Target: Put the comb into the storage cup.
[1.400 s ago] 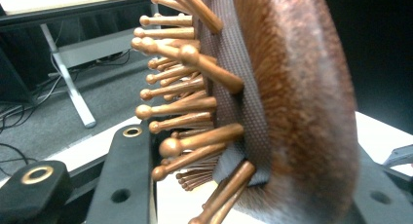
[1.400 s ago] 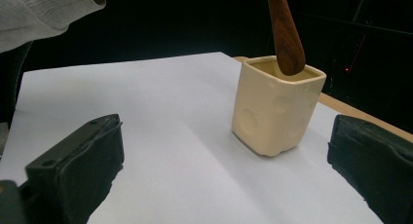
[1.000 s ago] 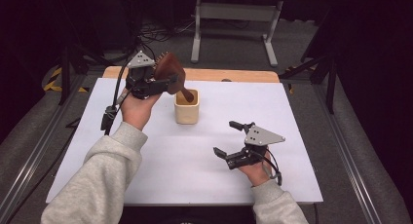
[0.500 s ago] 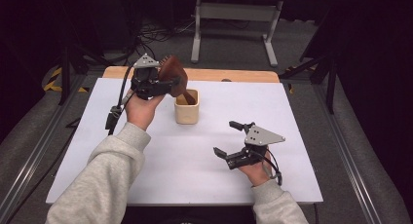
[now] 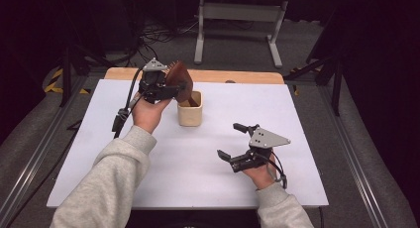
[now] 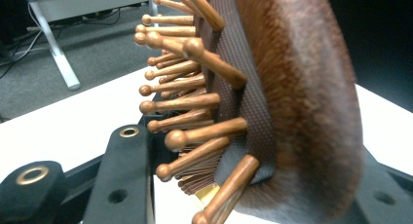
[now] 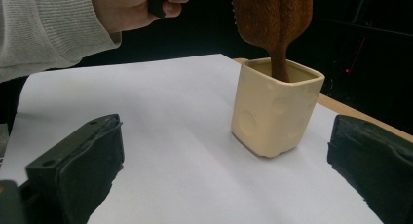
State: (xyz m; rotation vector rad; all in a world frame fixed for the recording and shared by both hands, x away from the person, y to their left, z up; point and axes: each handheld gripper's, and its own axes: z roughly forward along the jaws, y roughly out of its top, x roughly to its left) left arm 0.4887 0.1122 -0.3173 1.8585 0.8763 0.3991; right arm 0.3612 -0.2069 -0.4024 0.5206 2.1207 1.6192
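A brown wooden hairbrush (image 5: 179, 80) stands head up, its handle down inside a cream square cup (image 5: 190, 109) on the white table. My left gripper (image 5: 171, 89) is shut on the brush head; its own view shows the wooden pins and padded back of the hairbrush (image 6: 272, 102) between the black jaws. From the right gripper view the hairbrush (image 7: 275, 19) handle dips into the cup (image 7: 273, 109). My right gripper (image 5: 233, 141) rests open on the table to the right and nearer the person, with nothing between its jaws.
The white sheet (image 5: 307, 119) covers the table, with a wooden strip (image 5: 237, 76) along its far edge. A metal stand (image 5: 237, 20) and cables lie on the dark floor beyond. A cable (image 5: 121, 116) hangs from the left gripper.
The left gripper has come down slightly with the brush, and the handle sits deeper in the cup. The right gripper has stayed in place.
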